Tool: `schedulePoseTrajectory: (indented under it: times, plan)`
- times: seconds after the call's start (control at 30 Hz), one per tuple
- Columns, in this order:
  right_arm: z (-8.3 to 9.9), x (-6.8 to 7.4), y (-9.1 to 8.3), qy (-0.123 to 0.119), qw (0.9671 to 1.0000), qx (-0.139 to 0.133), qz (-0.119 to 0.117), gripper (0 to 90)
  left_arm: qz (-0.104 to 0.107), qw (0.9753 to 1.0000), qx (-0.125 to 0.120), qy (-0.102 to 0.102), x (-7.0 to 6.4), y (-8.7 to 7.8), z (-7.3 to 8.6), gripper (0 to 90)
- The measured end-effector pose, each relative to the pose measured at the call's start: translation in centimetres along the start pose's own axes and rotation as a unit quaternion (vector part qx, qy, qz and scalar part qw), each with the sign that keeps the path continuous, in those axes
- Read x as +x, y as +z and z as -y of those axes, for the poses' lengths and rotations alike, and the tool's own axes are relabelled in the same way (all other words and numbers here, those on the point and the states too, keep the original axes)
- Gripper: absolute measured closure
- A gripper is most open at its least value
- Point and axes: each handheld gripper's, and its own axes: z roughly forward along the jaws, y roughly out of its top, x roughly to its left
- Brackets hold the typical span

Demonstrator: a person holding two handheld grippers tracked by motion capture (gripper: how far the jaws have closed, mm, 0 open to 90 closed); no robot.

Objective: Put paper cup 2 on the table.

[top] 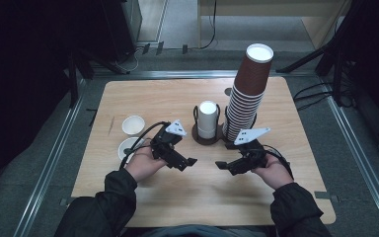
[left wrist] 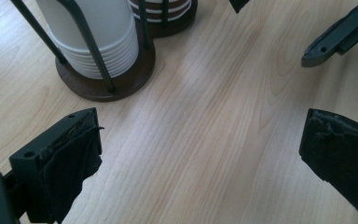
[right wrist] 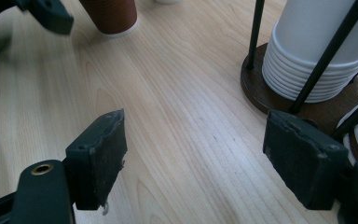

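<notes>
A wire cup holder (top: 197,134) stands mid-table with a short stack of white cups (top: 208,120) and a tall leaning stack of brown cups (top: 249,91). My left gripper (top: 187,164) is open just in front of it, pointing right; its pads (left wrist: 70,163) frame bare wood, with the white cups (left wrist: 98,37) up left. My right gripper (top: 223,167) is open and faces the left one across a small gap. Its pads (right wrist: 100,158) hold nothing, and the white cups (right wrist: 317,51) stand at its upper right.
Two loose brown cups (top: 133,125) (top: 127,147) with white insides stand upright at the table's left, behind the left hand; one (right wrist: 109,16) appears far off in the right gripper view. The wooden table (top: 187,197) has bare room toward its front edge.
</notes>
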Motion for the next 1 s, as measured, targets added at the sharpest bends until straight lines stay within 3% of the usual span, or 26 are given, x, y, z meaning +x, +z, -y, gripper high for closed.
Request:
schedulePoseTrajectory:
  times: [0.23,0.4,1.0]
  plan:
    - [0.0,0.0,0.0,-0.007,1.0,0.003,0.001,21.5,0.002,1.0,0.001,-0.006,-0.8,1.3,0.2,0.0]
    - [0.1,-0.1,0.0,-0.002,1.0,0.002,-0.002,21.5,0.002,1.0,0.007,0.006,-1.2,1.8,0.4,0.0]
    - [0.1,-0.2,0.3,-0.019,0.9997,0.012,0.002,21.5,-0.003,1.0,0.001,0.004,-0.7,1.9,0.9,0.0]
